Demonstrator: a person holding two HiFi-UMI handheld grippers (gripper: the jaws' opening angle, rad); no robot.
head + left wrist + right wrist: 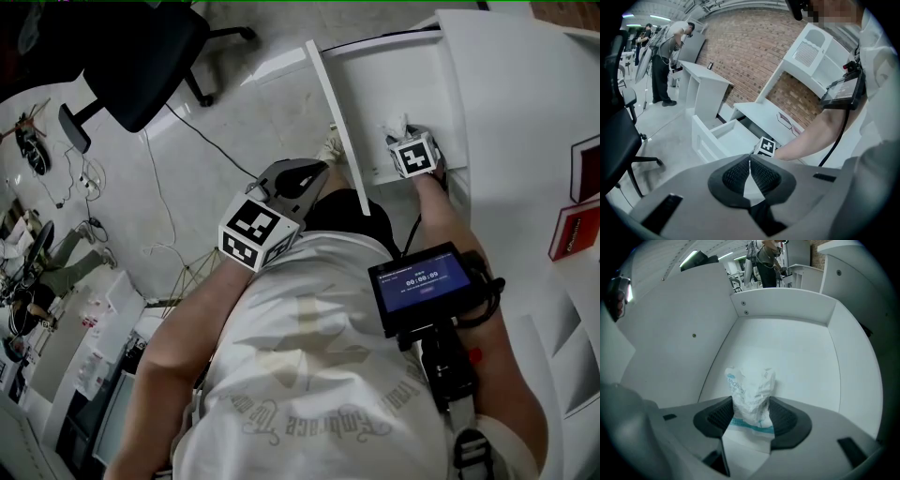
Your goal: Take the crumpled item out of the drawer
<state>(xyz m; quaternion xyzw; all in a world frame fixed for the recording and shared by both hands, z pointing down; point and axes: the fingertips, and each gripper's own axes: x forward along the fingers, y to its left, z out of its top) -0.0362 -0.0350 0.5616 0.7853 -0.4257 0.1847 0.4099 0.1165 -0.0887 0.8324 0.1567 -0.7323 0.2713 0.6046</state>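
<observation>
Right claw (pixel 751 405): pointed steeply down into the drawer, its two dark ribbed pads closed against either side of the crumpled packet.
Crumpled packet (pixel 750 389): stands upright on the drawer floor near the left wall, between the pads, its top poking up above them.
Packet's look: thin white wrapper, creased and pinched at the top, with small blue print on the upper left and a teal band across the lower part.
Drawer (pixel 787 345): white inside and pulled out from the white desk (pixel 525 112); only the packet shows in it. Two screw heads show at the far left corner.
In the way: nothing lies between the pads and the packet; the drawer walls stand close on the left and far sides.
Left claw (pixel 750 165): held back near the person's waist, well apart from the drawer, tips together with nothing between them.
Forearm: a small screen unit (pixel 422 281) is strapped to the right arm, with a black cable running from it.
Desk top: two red-and-white items (pixel 574 230) lie at the right edge.
Floor: a black office chair (pixel 141 47) and loose cables (pixel 169 183) lie to the left.
Background: a brick wall (pixel 754 51) and a standing person (pixel 663 61) bent over another white desk.
</observation>
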